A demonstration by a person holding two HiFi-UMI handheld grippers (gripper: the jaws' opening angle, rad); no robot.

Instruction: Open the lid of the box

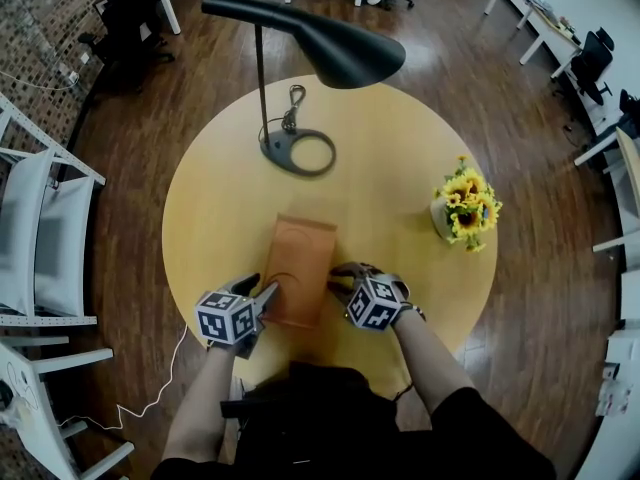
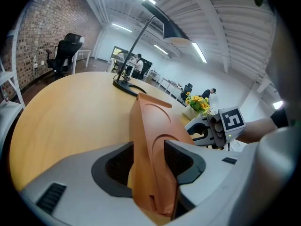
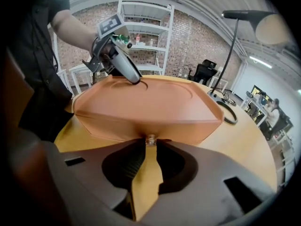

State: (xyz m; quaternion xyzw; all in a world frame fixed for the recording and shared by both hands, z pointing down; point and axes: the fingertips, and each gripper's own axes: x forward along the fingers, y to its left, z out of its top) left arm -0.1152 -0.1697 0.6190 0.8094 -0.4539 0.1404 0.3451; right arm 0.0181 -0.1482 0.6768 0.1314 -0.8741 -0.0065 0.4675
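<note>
A flat orange box (image 1: 300,268) lies on the round wooden table (image 1: 400,138), lid down. My left gripper (image 1: 268,298) is shut on the box's near left edge; in the left gripper view the orange edge (image 2: 150,126) runs up between both pads of that gripper (image 2: 149,149). My right gripper (image 1: 335,280) is at the box's right side. In the right gripper view the box's side wall (image 3: 146,102) fills the middle, and the tips of that gripper (image 3: 149,142) close on a small clear stud (image 3: 150,139) on the wall. The left gripper (image 3: 129,74) rests on the lid's far side.
A black desk lamp (image 1: 298,151) stands behind the box, its shade (image 1: 320,38) hanging over the table's far part. A pot of yellow flowers (image 1: 465,208) sits at the right. White chairs (image 1: 40,238) stand left of the table, and a white cable (image 1: 150,398) lies on the floor.
</note>
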